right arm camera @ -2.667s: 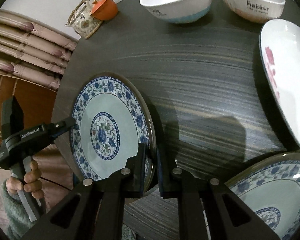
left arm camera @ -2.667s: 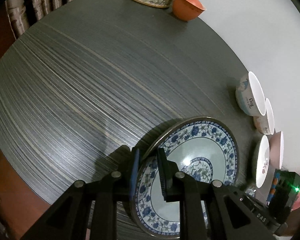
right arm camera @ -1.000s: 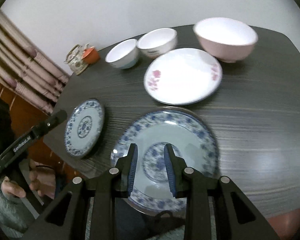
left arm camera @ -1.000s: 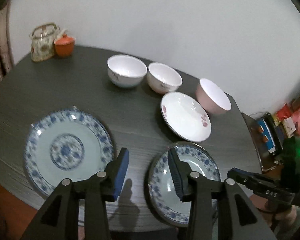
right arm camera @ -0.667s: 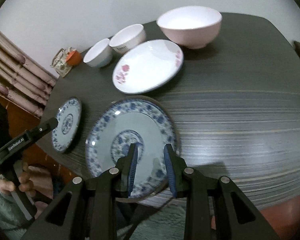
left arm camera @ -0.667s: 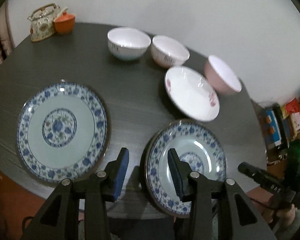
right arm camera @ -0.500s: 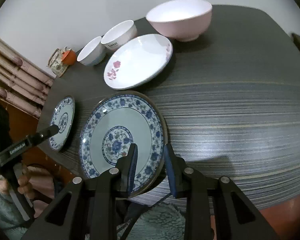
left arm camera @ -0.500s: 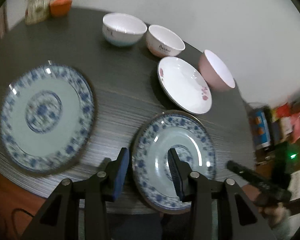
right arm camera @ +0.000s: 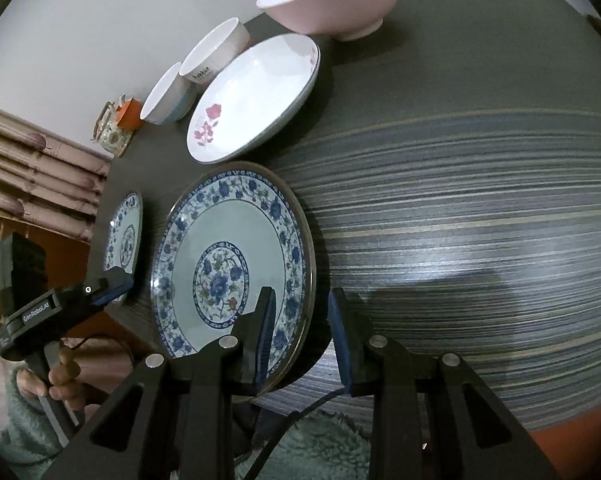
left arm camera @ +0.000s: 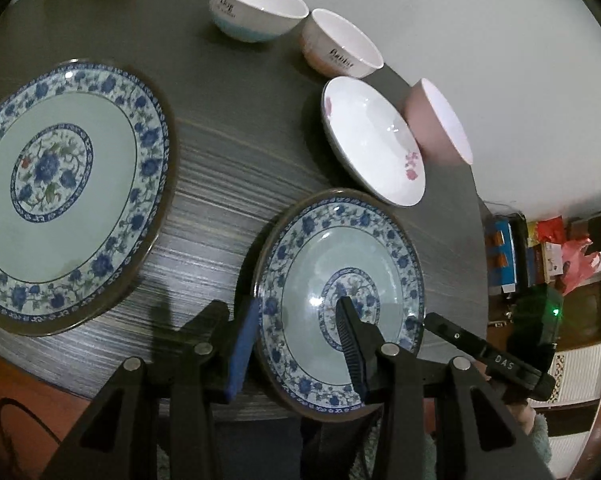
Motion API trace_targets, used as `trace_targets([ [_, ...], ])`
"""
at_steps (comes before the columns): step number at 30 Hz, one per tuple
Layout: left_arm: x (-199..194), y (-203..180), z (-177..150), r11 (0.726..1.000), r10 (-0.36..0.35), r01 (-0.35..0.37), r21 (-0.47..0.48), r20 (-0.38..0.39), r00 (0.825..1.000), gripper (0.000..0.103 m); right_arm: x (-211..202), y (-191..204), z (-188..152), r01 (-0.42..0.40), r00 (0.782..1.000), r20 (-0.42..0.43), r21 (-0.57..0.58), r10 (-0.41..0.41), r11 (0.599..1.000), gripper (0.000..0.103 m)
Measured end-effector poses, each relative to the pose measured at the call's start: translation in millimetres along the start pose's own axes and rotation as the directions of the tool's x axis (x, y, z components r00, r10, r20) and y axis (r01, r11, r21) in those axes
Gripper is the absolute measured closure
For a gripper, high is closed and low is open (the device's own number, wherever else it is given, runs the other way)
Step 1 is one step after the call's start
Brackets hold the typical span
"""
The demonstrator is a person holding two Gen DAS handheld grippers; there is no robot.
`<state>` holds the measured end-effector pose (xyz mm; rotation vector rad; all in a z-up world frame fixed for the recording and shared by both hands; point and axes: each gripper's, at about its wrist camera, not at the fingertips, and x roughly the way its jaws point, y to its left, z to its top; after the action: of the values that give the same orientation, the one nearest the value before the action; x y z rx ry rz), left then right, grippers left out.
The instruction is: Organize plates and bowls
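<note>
Left gripper [left arm camera: 300, 344] stands parted, straddling the near left rim of the smaller blue-patterned plate [left arm camera: 340, 300], pads not pressing. Right gripper [right arm camera: 302, 332], narrowly parted, straddles that plate's right rim. Left of this plate lies the larger blue-patterned plate [left arm camera: 60, 192]; beyond it, the white floral dish [left arm camera: 372, 148] and 3 bowls.
</note>
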<state>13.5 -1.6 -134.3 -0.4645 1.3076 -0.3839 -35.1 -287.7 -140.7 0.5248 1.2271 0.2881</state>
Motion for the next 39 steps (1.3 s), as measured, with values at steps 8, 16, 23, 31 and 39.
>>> trace_targets([
  [8,13,3,3,1.0,0.019,-0.02,-0.013,-0.039,0.999,0.062,6,-2,8,-0.031,1.0,-0.001,0.004,0.031,1.0,0.076],
  [16,19,5,4,0.999,0.05,-0.05,0.002,-0.059,0.997,0.062,13,-5,11,-0.055,0.998,-0.013,0.006,0.055,0.998,0.076],
  [23,26,5,5,0.997,0.073,-0.072,0.012,-0.083,0.994,0.064,16,-7,13,-0.064,0.998,-0.016,0.011,0.064,0.998,0.08],
  [31,30,6,4,0.996,0.084,-0.082,0.027,-0.099,0.992,0.076,21,-8,13,-0.07,0.997,-0.03,0.011,0.071,0.997,0.086],
  [39,32,6,4,0.993,0.114,-0.11,0.043,-0.096,0.989,0.084,23,-6,12,-0.047,0.999,-0.026,-0.008,0.047,0.999,0.09],
])
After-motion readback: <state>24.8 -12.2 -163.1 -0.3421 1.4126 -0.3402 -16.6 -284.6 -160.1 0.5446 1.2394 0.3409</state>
